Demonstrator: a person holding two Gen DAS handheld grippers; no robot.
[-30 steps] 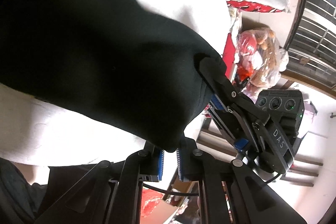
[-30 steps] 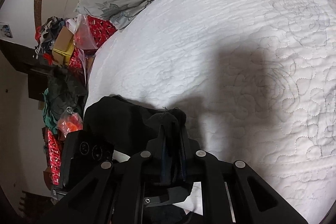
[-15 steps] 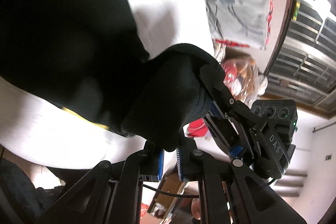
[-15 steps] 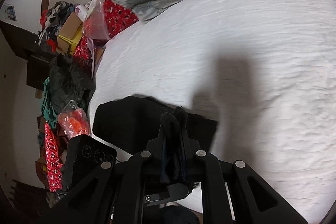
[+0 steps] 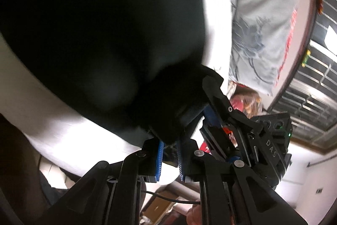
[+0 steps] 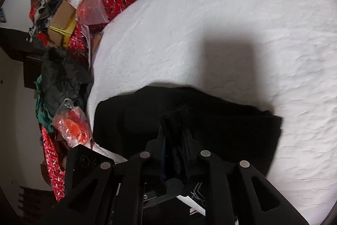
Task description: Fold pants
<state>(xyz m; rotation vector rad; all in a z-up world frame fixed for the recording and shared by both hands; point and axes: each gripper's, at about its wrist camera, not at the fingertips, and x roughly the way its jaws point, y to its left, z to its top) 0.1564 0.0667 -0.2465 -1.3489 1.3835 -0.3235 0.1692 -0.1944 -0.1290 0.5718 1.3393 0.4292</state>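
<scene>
Both the left gripper (image 5: 169, 142) and right gripper (image 6: 174, 119) clenched soft, limp black pants (image 6: 221, 119) by an edge, lower centre.

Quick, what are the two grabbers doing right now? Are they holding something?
Left gripper: shut on the black pants.
Right gripper: shut on the black pants too.

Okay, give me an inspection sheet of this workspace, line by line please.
Surface: white quilted bed cover, bare beyond the garment.
Job's things: black pants, bunched, partly lifted.
Clutter: heap of clothes, boxes and bags beside the bed.
Grippers: left tool and right tool both clamp pants fabric.
Cables: thin black cable under the left tool.
Surroundings: grey floral pillow, barred window.
</scene>
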